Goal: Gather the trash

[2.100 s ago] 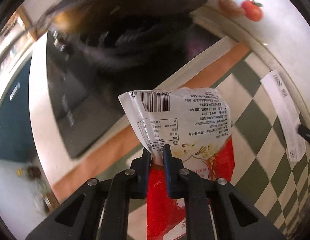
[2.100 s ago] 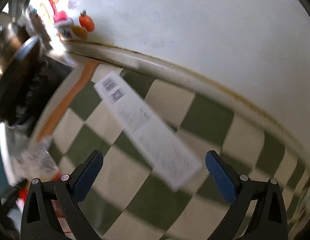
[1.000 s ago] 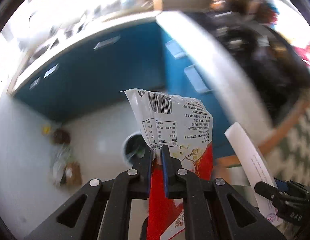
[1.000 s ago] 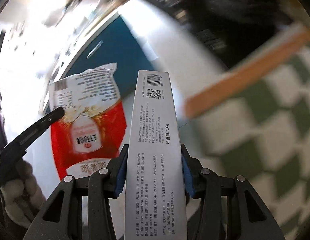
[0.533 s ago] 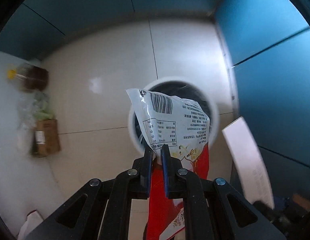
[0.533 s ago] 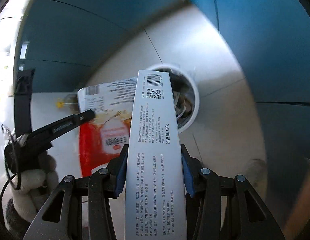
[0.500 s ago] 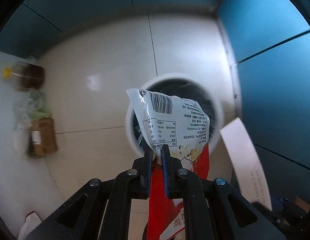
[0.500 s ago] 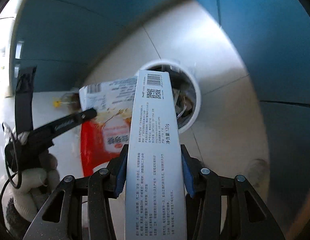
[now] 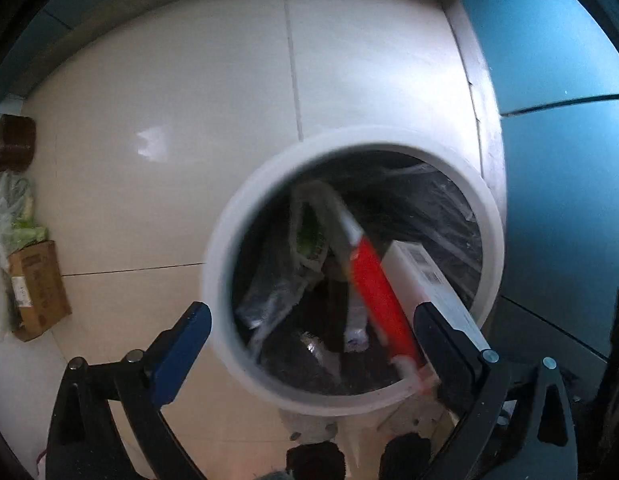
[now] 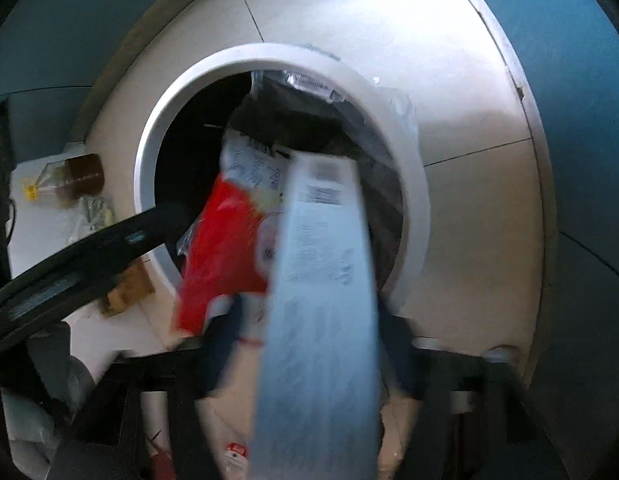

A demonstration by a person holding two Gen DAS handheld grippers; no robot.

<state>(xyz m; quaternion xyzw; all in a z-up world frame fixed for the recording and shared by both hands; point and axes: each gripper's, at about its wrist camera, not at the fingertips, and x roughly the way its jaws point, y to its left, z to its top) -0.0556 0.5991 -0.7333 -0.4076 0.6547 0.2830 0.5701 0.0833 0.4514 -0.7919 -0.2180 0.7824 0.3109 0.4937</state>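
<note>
A white round trash bin (image 9: 229, 264) with a black liner stands on the floor below both grippers; it also shows in the right wrist view (image 10: 389, 92). My left gripper (image 9: 309, 336) is open and empty above the bin. The red and white snack bag (image 9: 373, 292) is loose over the bin mouth, blurred; it also shows in the right wrist view (image 10: 225, 252). The long white box (image 10: 321, 280) runs between the jaws of my right gripper (image 10: 309, 344), blurred, and its far end reaches over the bin (image 9: 421, 272). The blur hides whether the jaws still grip it.
The bin holds other wrappers (image 9: 305, 236). Blue cabinet doors (image 9: 557, 120) stand to the right. A cardboard box (image 9: 37, 288), a bag of greens (image 9: 17, 224) and a brown bottle (image 10: 73, 180) lie on the white tiled floor (image 9: 169, 120) to the left.
My left gripper has opened and let go of the snack bag, which drops toward the bin. Both grippers have moved closer over the bin. The white box is now blurred by motion.
</note>
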